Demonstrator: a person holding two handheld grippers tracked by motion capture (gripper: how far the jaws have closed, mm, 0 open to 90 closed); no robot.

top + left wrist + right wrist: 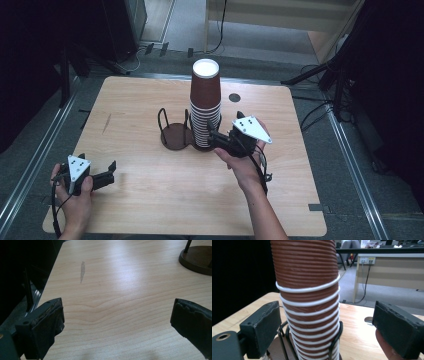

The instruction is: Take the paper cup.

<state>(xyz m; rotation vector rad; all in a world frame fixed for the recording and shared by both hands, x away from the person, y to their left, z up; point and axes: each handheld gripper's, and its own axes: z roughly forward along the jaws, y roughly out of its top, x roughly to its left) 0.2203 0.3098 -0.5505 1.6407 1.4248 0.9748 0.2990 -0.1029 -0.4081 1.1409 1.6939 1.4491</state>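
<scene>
A tall stack of brown ribbed paper cups (205, 100) with white rims stands upside down in the right ring of a dark wire holder (175, 137); the holder's left ring has nothing in it. My right gripper (214, 140) is at the stack's lower right. In the right gripper view its jaws stand open on either side of the stack (307, 277), a gap showing at each pad, with the wire holder (335, 340) below. My left gripper (111, 174) rests near the front left corner, open over bare wood (117, 317). The holder's base (197, 260) lies far off to its right.
The wooden table (175, 200) has a round cable hole (234, 97) behind the stack and a pale scuff (106, 123) at the left. Black stand legs (320, 75) and floor rails flank the table. A desk with cables (387, 272) stands beyond.
</scene>
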